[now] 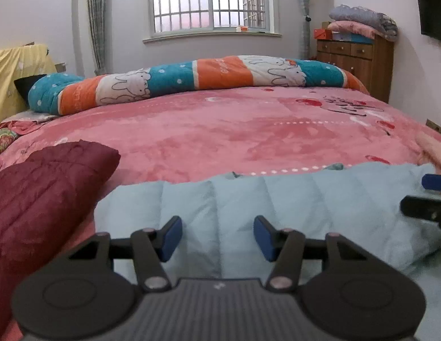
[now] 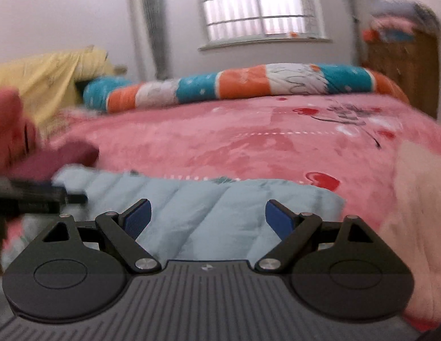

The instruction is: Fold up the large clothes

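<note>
A light blue quilted puffer garment (image 1: 277, 210) lies folded at the near edge of the pink bed (image 1: 220, 130); it also shows in the right wrist view (image 2: 209, 207). My left gripper (image 1: 217, 237) is open and empty just above its near part. My right gripper (image 2: 207, 218) is open and empty over the same garment, and its fingers (image 1: 425, 209) show at the right edge of the left wrist view. The right wrist view is blurred by motion. The left gripper (image 2: 50, 193) shows as a dark blurred shape at the left there.
A dark red quilted garment (image 1: 41, 207) lies at the left of the bed. A pale pink garment (image 2: 419, 221) lies at the right. A rolled orange, teal and white quilt (image 1: 192, 82) runs along the far side. A wooden dresser (image 1: 359, 59) stands at the back right.
</note>
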`<state>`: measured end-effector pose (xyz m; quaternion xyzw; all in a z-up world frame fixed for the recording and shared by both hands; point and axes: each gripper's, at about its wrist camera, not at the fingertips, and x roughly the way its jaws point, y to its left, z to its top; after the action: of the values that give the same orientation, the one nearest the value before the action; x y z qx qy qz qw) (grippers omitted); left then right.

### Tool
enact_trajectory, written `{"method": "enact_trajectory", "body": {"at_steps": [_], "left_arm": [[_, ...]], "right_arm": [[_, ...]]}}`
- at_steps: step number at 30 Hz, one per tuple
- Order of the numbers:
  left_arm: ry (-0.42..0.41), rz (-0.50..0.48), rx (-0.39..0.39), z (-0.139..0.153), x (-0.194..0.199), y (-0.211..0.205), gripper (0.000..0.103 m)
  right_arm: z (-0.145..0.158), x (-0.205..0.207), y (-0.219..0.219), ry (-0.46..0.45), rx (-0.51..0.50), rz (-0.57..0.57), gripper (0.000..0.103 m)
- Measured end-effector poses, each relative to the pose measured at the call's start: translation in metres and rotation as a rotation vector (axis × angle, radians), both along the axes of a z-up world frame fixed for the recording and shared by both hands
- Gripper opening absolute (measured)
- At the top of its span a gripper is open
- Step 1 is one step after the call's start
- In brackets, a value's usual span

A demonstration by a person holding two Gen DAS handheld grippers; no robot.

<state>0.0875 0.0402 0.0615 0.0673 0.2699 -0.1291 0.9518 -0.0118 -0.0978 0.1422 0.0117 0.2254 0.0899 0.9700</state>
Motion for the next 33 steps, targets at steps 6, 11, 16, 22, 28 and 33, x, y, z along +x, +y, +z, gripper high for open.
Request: {"method": "enact_trajectory", "body": {"at_steps": [6,11,16,22,28,33], "left_arm": [[0.027,0.035,0.002,-0.015,0.022,0.009,0.056],[0.036,0.064,-0.020,-0.030,0.039,0.015,0.057],[0.023,0.057,-0.024,-0.045,0.047,0.011,0.062],[0.005,0.058,-0.044,-0.058,0.050,0.010,0.063],[-0.004,0.063,-0.007,-0.060,0.051,0.003,0.064],[-0.007,0.077,0.011,-0.054,0.048,0.003,0.066]], "right_arm": [[-0.017,0.030,0.004,0.093,-0.114,-0.016,0.103],[-0.026,0.046,-0.018,0.158,-0.074,-0.041,0.103],[-0.034,0.053,-0.028,0.188,-0.040,-0.053,0.103],[-0.044,0.053,-0.032,0.219,-0.011,-0.044,0.103],[-0.046,0.053,-0.019,0.211,-0.081,-0.051,0.103],[-0.045,0.048,-0.023,0.189,-0.061,-0.049,0.103]]}}
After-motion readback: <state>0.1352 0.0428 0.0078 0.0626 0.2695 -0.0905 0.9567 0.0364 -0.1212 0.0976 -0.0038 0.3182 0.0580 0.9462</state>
